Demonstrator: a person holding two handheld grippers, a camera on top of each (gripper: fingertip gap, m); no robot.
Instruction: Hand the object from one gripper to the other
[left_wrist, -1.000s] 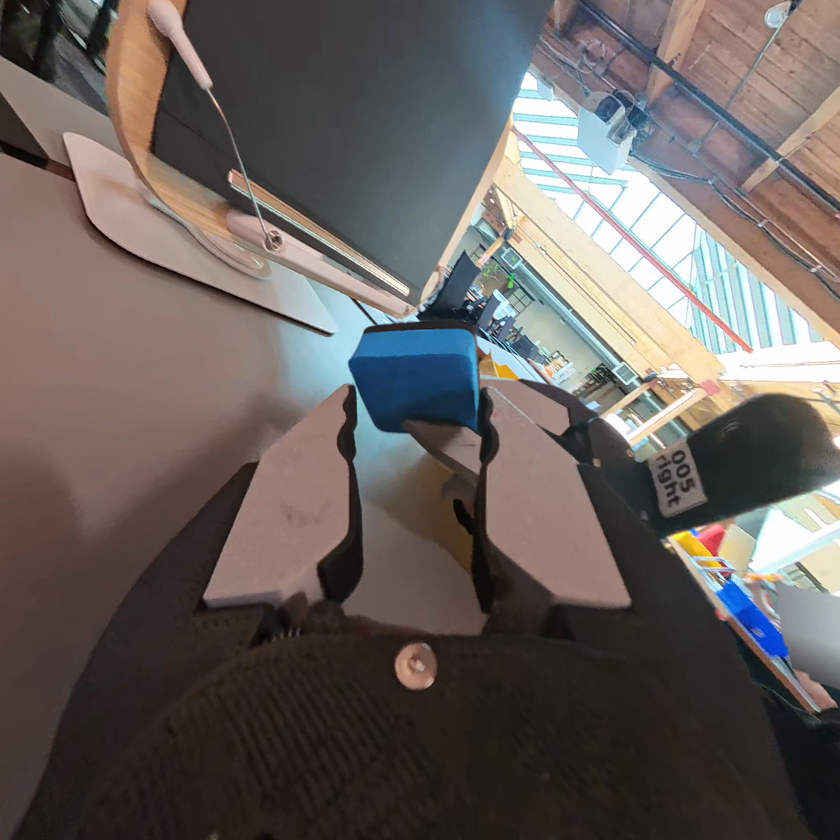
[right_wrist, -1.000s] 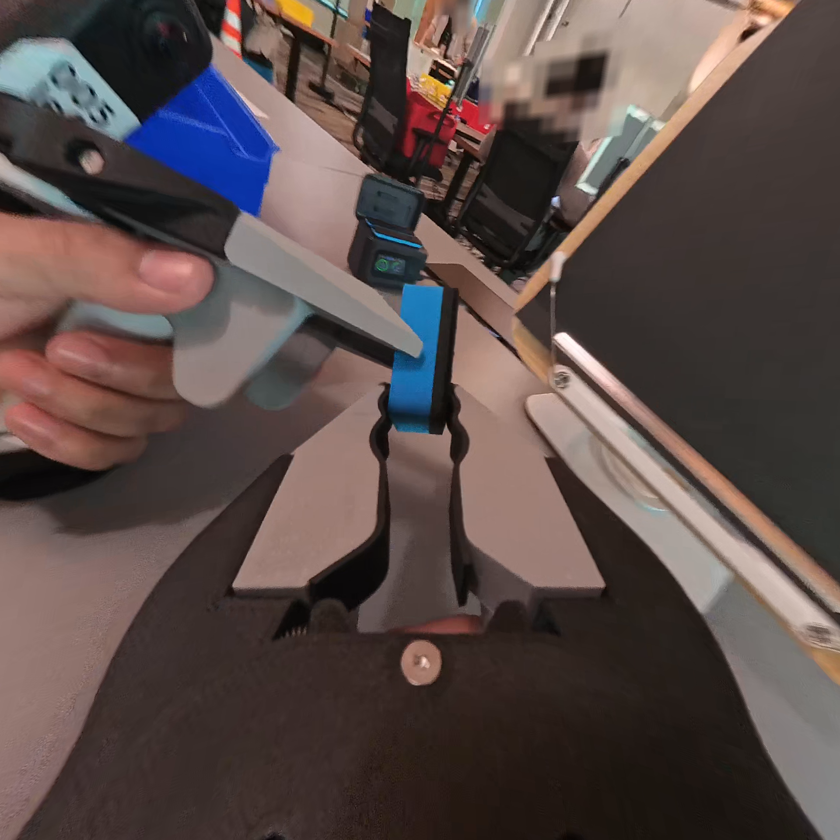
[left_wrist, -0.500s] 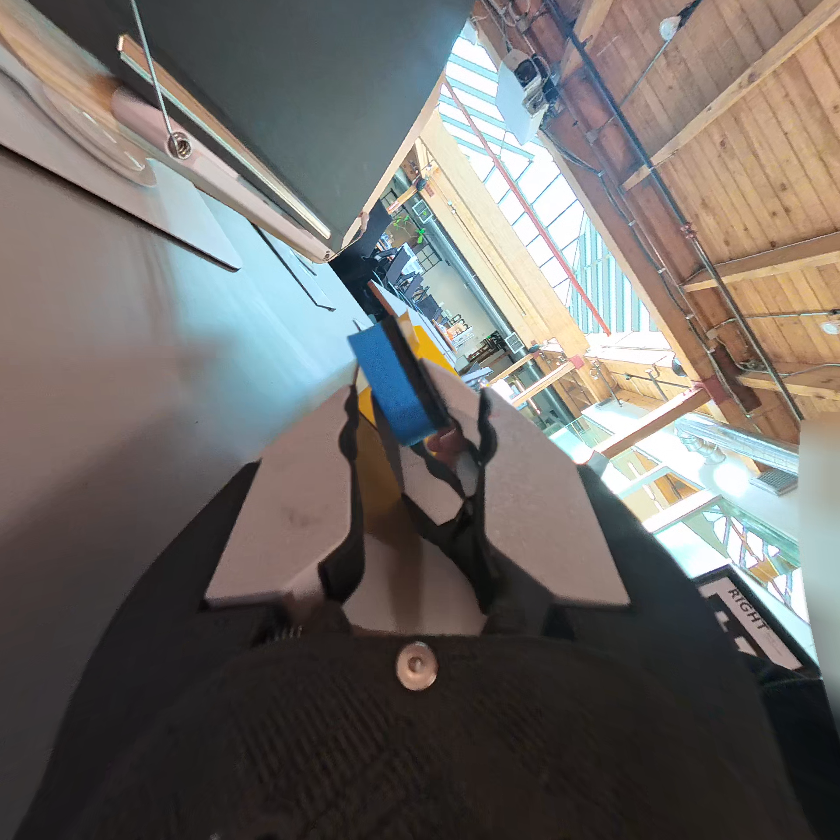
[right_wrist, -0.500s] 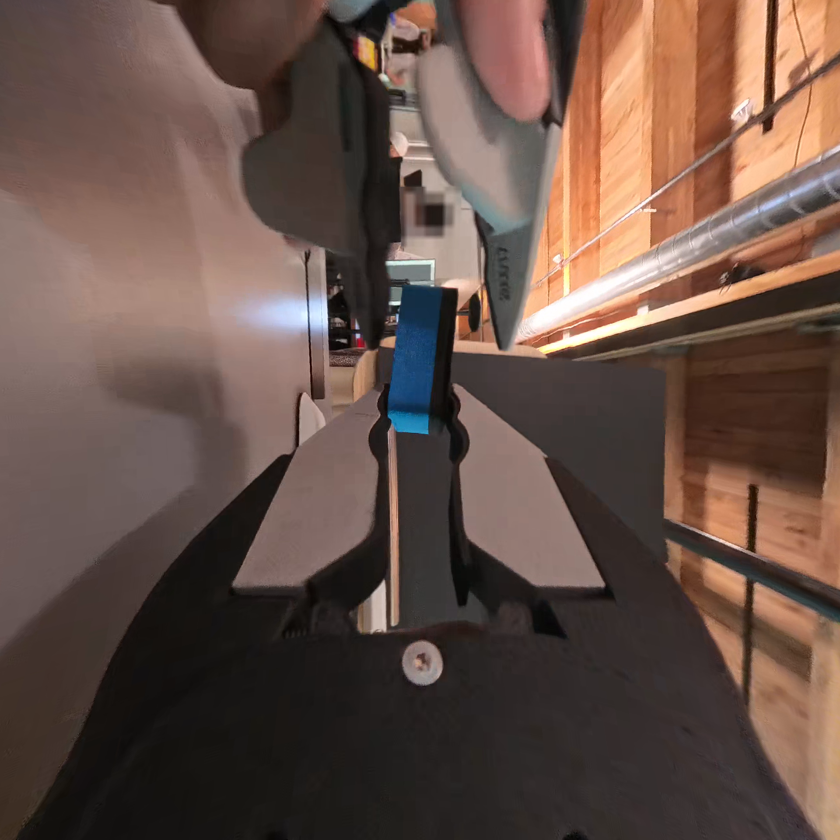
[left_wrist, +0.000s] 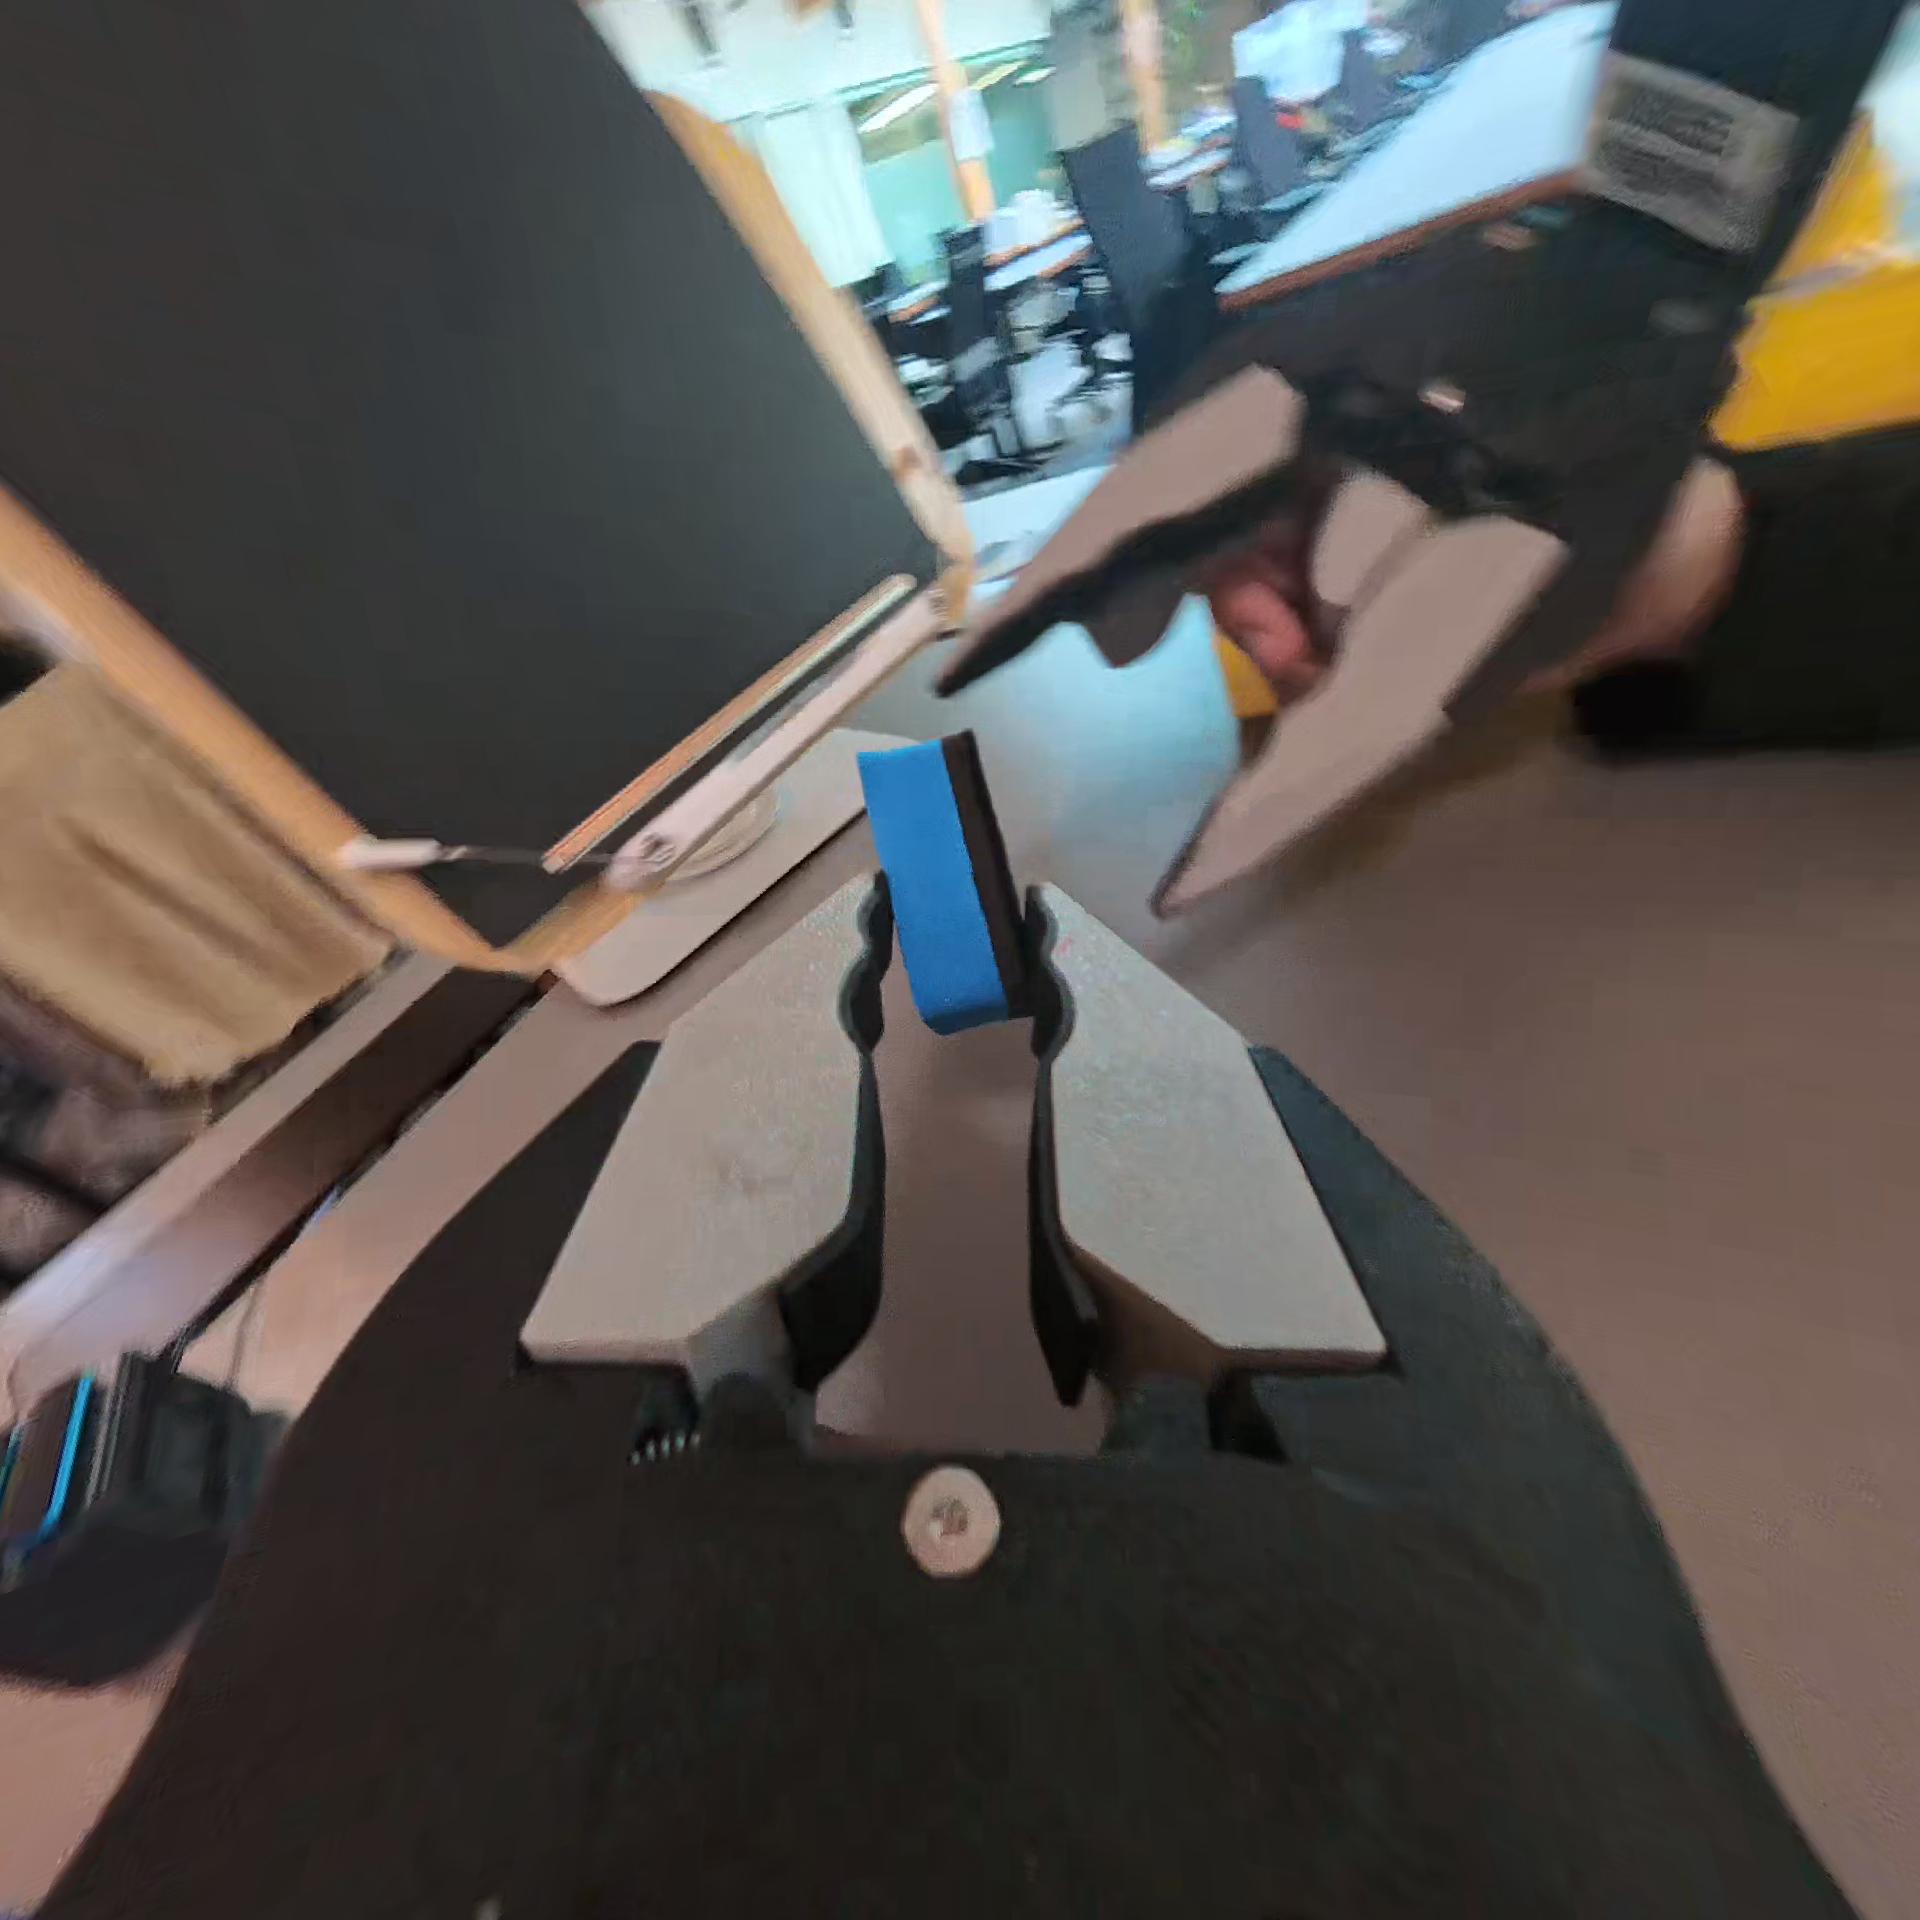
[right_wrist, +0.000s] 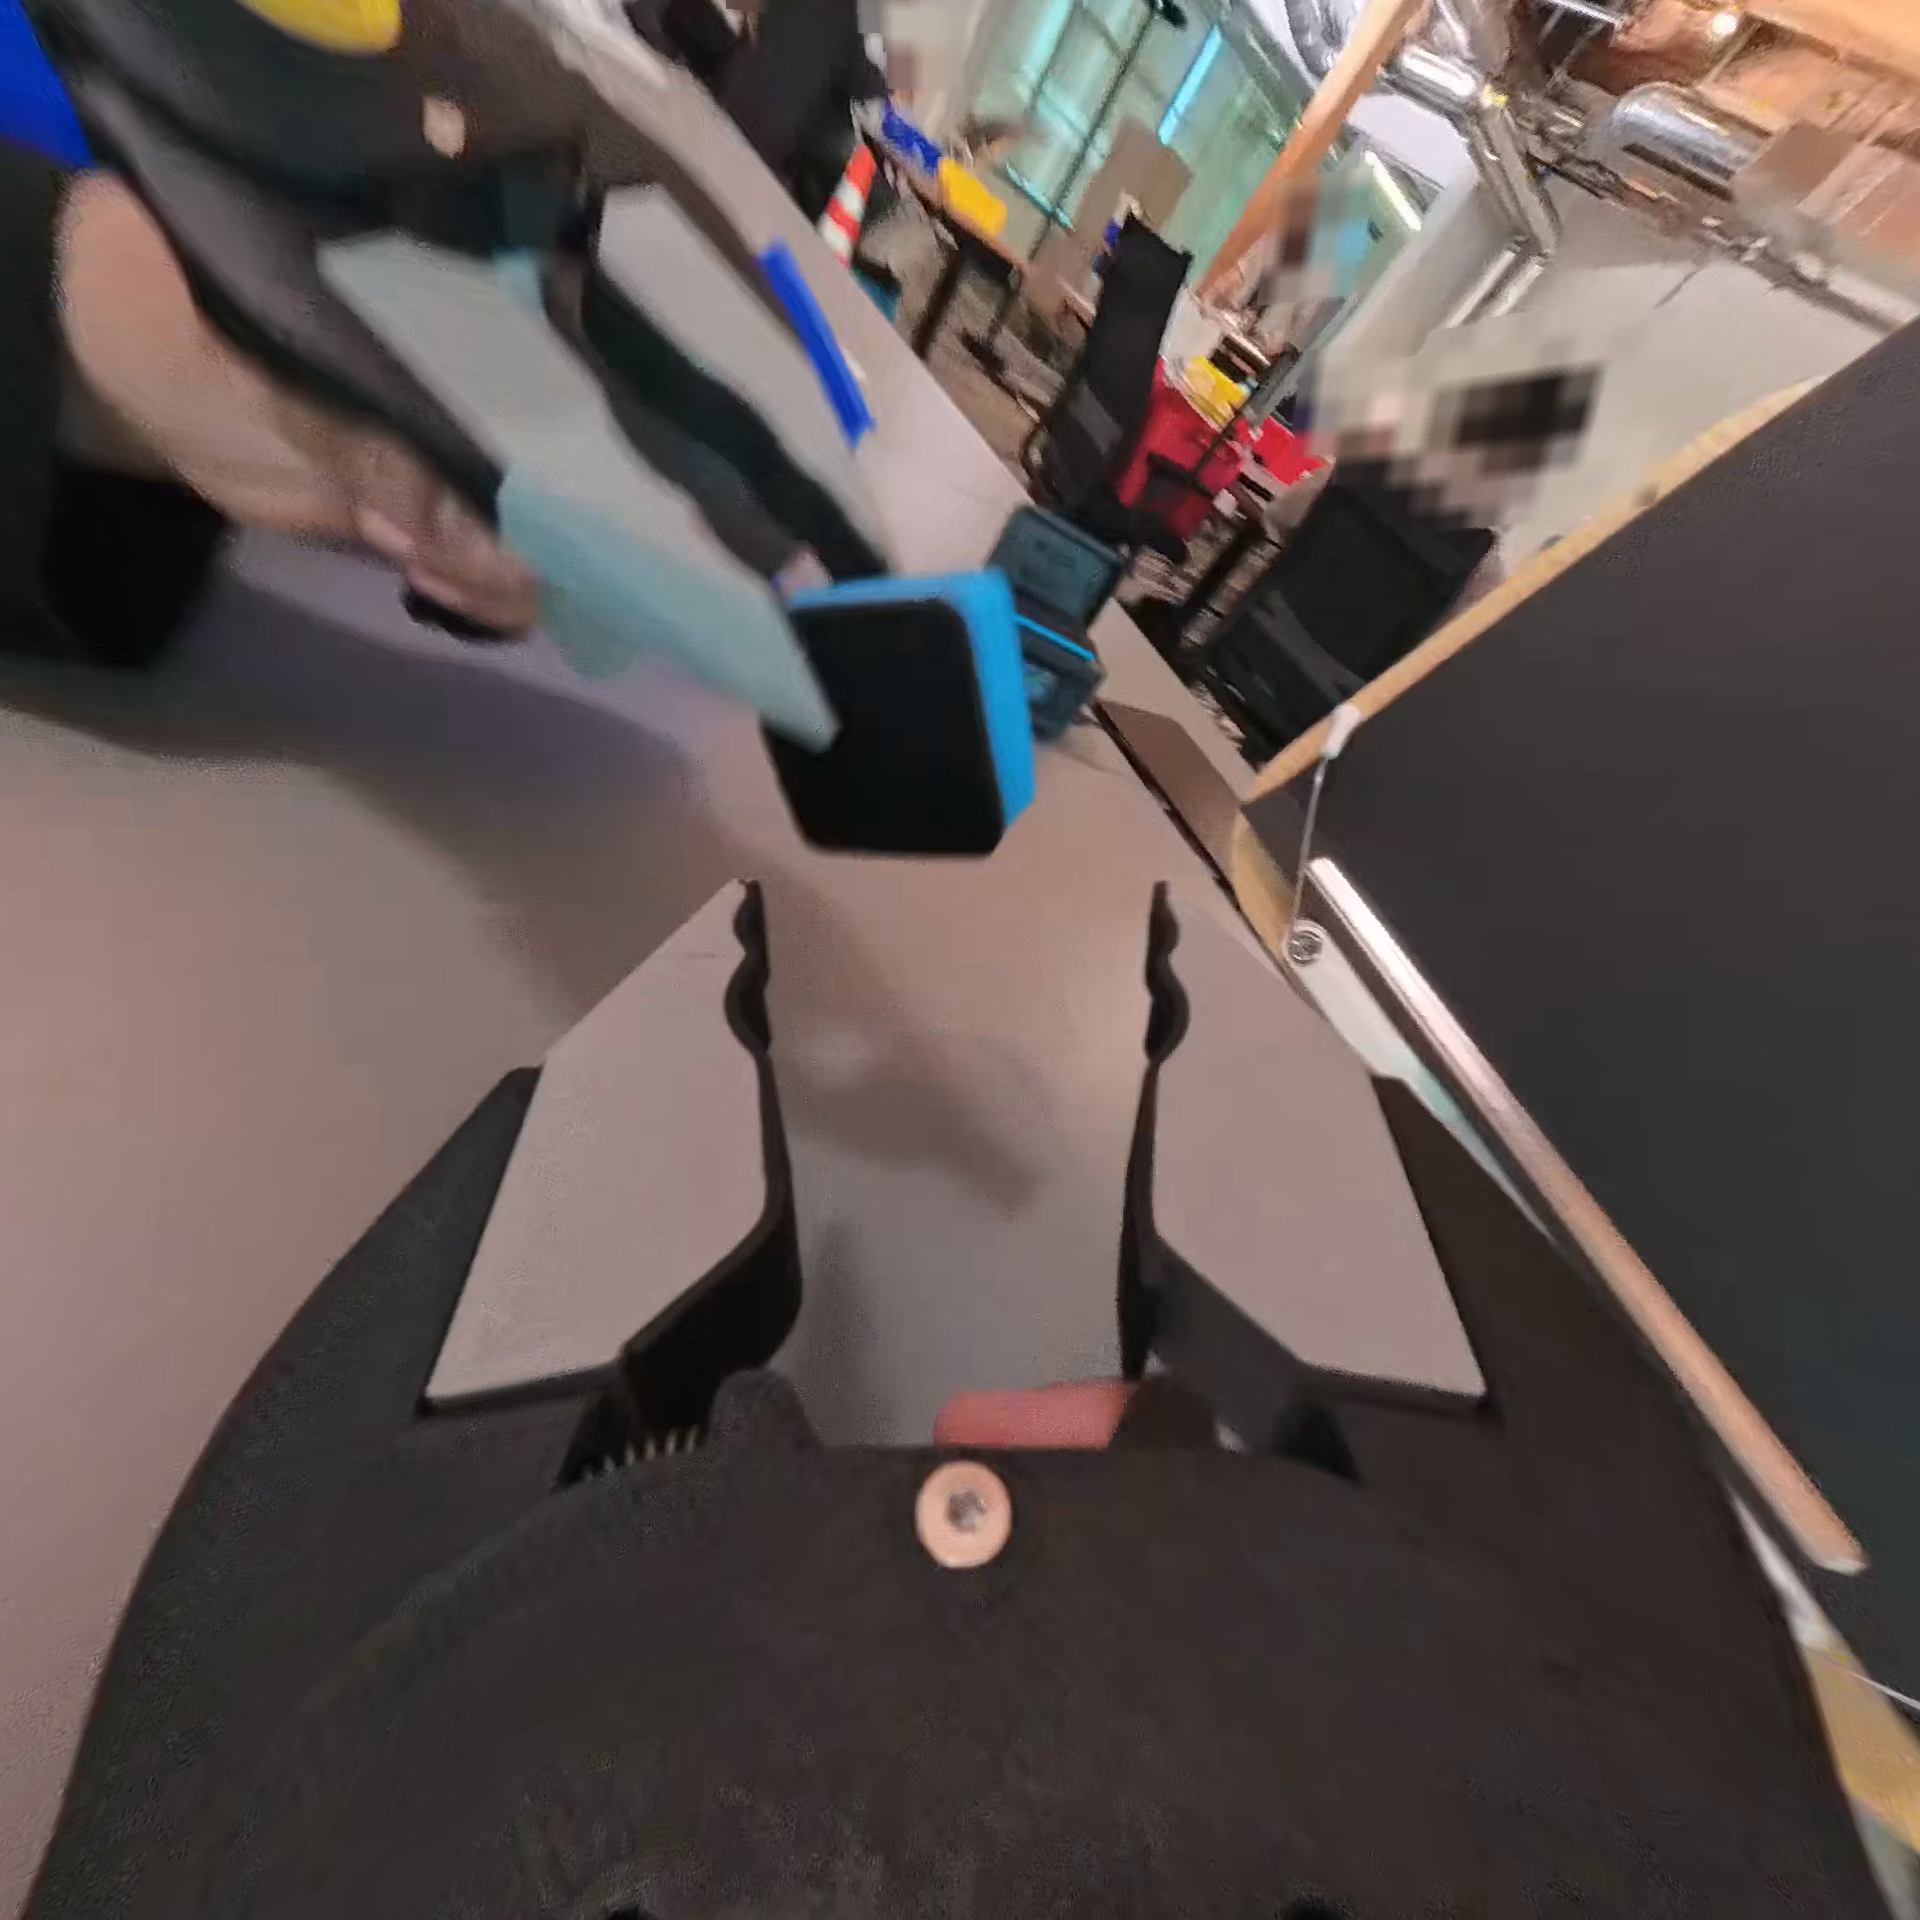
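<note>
The object is a small blue foam block with a black face (left_wrist: 940, 883). My left gripper (left_wrist: 954, 940) is shut on it and holds it above the grey table. In the right wrist view the block (right_wrist: 904, 722) shows its black face, pinched at the tip of the left gripper a little ahead of my right gripper. My right gripper (right_wrist: 951, 935) is open and empty, jaws wide apart. In the left wrist view it (left_wrist: 1049, 790) hangs open, ahead and to the right of the block, apart from it.
A black board in a wooden frame (left_wrist: 416, 364) stands on a flat base (left_wrist: 665, 935) at the left; it also shows at the right of the right wrist view (right_wrist: 1662, 831). A small dark device with blue trim (right_wrist: 1055, 644) sits on the grey table (left_wrist: 1558, 1039).
The block has passed from my right gripper to my left. My right gripper has opened and drawn back. Both grippers have swung round to level over the table.
</note>
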